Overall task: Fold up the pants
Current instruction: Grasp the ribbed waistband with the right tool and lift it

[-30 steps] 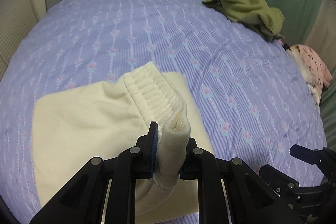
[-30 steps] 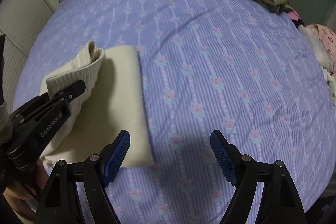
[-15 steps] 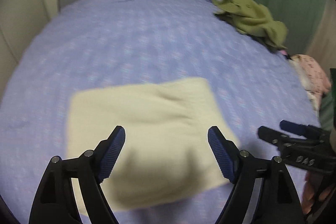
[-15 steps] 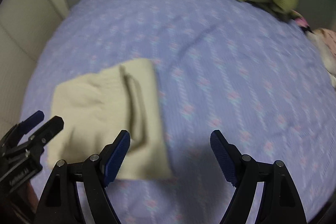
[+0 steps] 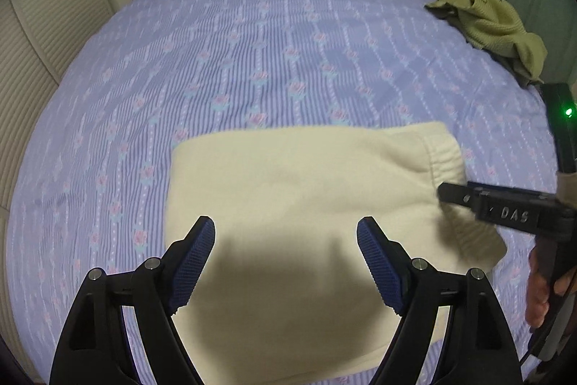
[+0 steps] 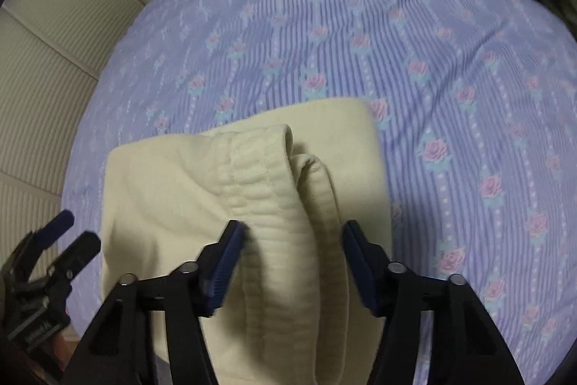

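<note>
Right wrist view: right hand-held gripper (image 6: 292, 262) closing w/ ribbed waistband of cream pants (image 6: 252, 204) between jaws, not yet pinched, pants lying folded on bed (image 6: 360, 42); left hand-held gripper (image 5: 286, 262) spread, empty above pants; next prob needs firm pinch for another fold.

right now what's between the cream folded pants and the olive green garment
Only bare lilac floral bedsheet lies between the cream folded pants and the olive green garment, seen in the left wrist view.
</note>
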Demonstrator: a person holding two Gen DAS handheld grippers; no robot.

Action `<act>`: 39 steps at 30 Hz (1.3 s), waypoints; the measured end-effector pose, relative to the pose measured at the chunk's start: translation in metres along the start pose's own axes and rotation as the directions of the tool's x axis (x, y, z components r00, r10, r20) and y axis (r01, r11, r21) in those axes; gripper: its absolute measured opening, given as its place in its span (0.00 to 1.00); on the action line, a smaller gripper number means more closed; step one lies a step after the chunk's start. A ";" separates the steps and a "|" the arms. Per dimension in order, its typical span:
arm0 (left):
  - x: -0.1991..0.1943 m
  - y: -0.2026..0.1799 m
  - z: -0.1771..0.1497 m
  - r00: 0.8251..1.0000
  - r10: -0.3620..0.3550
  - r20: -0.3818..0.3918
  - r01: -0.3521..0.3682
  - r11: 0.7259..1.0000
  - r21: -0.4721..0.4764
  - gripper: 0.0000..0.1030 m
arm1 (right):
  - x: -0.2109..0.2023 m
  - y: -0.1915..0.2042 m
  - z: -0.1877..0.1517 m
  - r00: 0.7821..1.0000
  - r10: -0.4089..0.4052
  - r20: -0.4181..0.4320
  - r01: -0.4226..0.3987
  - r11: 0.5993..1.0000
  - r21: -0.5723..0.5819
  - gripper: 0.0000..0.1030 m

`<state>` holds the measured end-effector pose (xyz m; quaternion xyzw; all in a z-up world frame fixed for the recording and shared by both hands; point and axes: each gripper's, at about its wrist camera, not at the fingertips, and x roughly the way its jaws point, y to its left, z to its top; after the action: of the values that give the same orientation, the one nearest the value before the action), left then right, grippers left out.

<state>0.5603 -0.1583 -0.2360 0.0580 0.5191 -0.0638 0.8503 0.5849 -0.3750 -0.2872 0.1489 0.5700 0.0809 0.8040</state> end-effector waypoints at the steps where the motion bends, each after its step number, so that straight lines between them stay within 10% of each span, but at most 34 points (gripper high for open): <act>1: 0.001 0.002 -0.003 1.000 0.006 -0.008 -0.006 1.000 -0.005 0.78 | -0.003 0.002 -0.001 1.000 -0.018 0.004 0.018 1.000 -0.008 0.42; 3: -0.001 0.008 -0.009 1.000 0.010 -0.013 -0.010 1.000 -0.019 0.78 | -0.017 0.007 -0.004 0.999 -0.030 0.028 0.031 0.999 -0.040 0.28; 16: -0.009 0.018 -0.013 1.000 -0.020 -0.018 0.019 0.998 -0.066 0.78 | -0.046 0.014 -0.001 0.981 0.193 0.016 -0.190 0.976 -0.104 0.29; 23: -0.016 0.007 -0.008 0.999 -0.037 -0.004 0.037 0.998 -0.044 0.78 | -0.021 -0.029 0.007 0.948 0.315 -0.032 -0.311 0.946 0.094 0.30; 31: -0.014 0.000 -0.003 0.999 -0.041 -0.004 0.041 0.999 -0.028 0.79 | 0.000 -0.015 0.002 0.954 0.279 -0.109 -0.269 0.958 0.096 0.30; 39: -0.012 0.010 -0.008 0.999 -0.035 -0.026 0.033 0.997 -0.064 0.79 | -0.033 0.019 -0.003 0.970 0.241 -0.006 -0.241 0.970 -0.017 0.29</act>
<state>0.5496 -0.1470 -0.2288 0.0227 0.5331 -0.0609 0.8435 0.5716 -0.3663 -0.2522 0.2099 0.5484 0.1834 0.7884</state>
